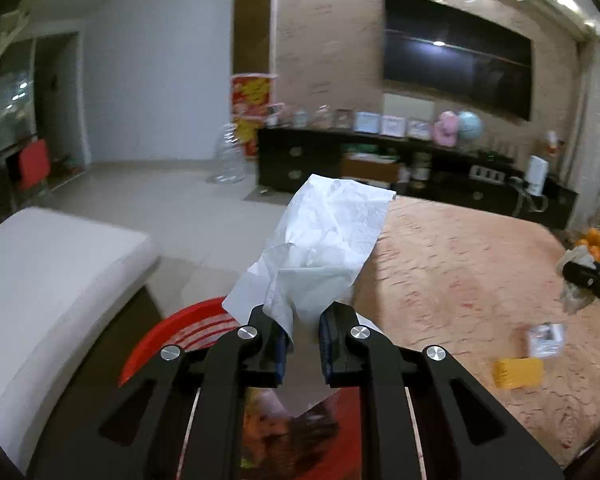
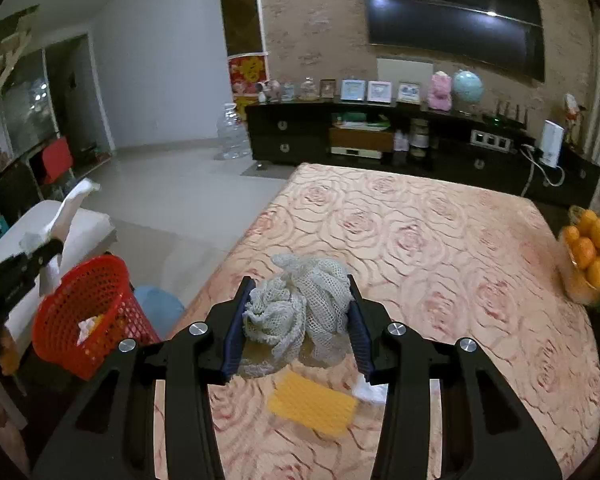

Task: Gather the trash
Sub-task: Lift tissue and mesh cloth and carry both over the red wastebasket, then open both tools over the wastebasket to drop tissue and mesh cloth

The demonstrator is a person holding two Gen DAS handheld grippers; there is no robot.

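Observation:
My left gripper (image 1: 302,332) is shut on a crumpled white tissue (image 1: 320,240) that sticks up from its pads, held above the red mesh basket (image 1: 172,336). From the right wrist view the same basket (image 2: 84,312) stands off the table's left edge with some trash inside, and the left gripper (image 2: 56,246) hovers over it with the tissue (image 2: 70,208). My right gripper (image 2: 298,320) is shut on a bundle of whitish foam netting (image 2: 296,308), lifted over the table. The right gripper (image 1: 592,278) with the netting shows at the right edge of the left wrist view.
A pink rose-patterned tablecloth (image 2: 440,248) covers the table. On it lie a yellow foam pad (image 2: 312,402) and a small white scrap (image 2: 366,390). A bowl of oranges (image 2: 592,256) stands at the right edge. A white cushioned seat (image 1: 48,280) sits left of the basket.

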